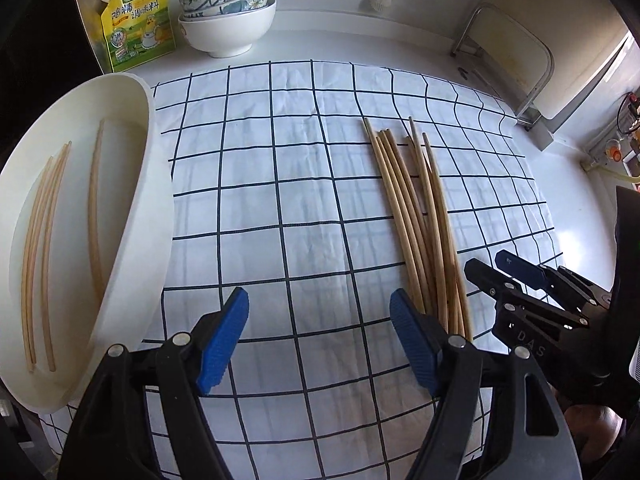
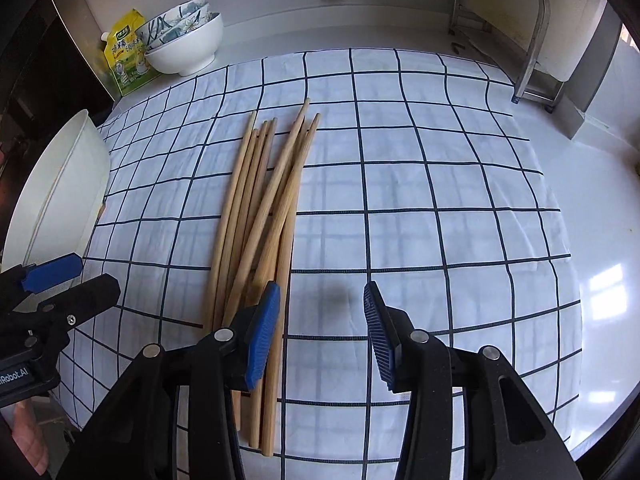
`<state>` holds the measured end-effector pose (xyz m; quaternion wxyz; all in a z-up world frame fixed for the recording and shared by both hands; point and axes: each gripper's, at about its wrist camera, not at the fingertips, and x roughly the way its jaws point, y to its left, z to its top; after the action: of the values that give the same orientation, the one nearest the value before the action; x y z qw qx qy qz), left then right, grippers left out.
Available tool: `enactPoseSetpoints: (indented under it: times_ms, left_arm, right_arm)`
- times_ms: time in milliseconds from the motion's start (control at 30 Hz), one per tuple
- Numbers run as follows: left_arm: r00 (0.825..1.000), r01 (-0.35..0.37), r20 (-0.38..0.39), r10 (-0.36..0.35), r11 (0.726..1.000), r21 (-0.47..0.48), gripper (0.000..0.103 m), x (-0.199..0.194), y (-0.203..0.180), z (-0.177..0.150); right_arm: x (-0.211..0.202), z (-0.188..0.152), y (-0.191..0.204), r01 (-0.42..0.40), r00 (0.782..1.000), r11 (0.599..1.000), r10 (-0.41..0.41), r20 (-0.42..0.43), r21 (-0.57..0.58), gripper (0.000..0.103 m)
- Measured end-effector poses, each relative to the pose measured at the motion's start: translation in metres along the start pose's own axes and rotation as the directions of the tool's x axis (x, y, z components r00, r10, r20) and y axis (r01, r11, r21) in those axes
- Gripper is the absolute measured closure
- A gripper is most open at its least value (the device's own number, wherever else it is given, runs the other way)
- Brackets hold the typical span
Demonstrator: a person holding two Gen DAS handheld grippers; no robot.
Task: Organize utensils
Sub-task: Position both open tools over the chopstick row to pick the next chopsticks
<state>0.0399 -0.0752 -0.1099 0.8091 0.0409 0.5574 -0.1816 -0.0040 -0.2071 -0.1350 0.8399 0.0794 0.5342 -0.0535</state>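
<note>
Taking the white cloth with a dark grid pattern (image 1: pixel 280 184) as your landmark: a loose bundle of pale wooden chopsticks (image 2: pixel 256 216) lies on it, sticks roughly parallel with a few crossed at the far tips, toward the cloth's right half in the left wrist view. At the cloth's left edge stands a white oval plastic tray (image 1: pixel 156 184), its near wall overlapping the cloth; inside it lie four sorted wooden chopsticks (image 1: pixel 44 248), three close together and one apart nearer the cloth. Beyond the cloth's far left corner, on the white counter (image 2: pixel 600 208), stands a stack of bowls (image 1: pixel 228 20), a plain white ceramic one beneath blue-patterned ones, with a yellow seasoning pouch (image 1: pixel 136 20) just beside it. Past the far right corner stands a metal-framed rack (image 2: pixel 520 40). Your left gripper (image 1: pixel 320 340), blue-padded with black arms, hangs over the cloth's near middle with its jaws spread wide and nothing between them, its right pad just beside the bundle's near ends. Your right gripper (image 2: pixel 320 336) stands partly open and holds nothing, its left pad over the bundle's near ends, its right pad over bare cloth.
</note>
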Motion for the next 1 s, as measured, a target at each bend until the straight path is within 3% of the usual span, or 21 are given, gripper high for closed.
enactPoseSetpoints:
  times_ms: [433,1000]
  left_arm:
    - [1.0,-0.008,-0.002,0.008,1.0,-0.021,0.031,0.012,-0.003,0.002]
    - [1.0,-0.021,-0.008,0.021,1.0,-0.017,0.031,0.044,-0.028,0.007]
  right_arm:
    - [0.008,-0.006,0.008,0.008,1.0,0.998,-0.009,-0.003,-0.056,0.061]
    - [0.001,-0.01,-0.045,0.04,0.998,0.999,-0.041,0.038,0.008,0.061]
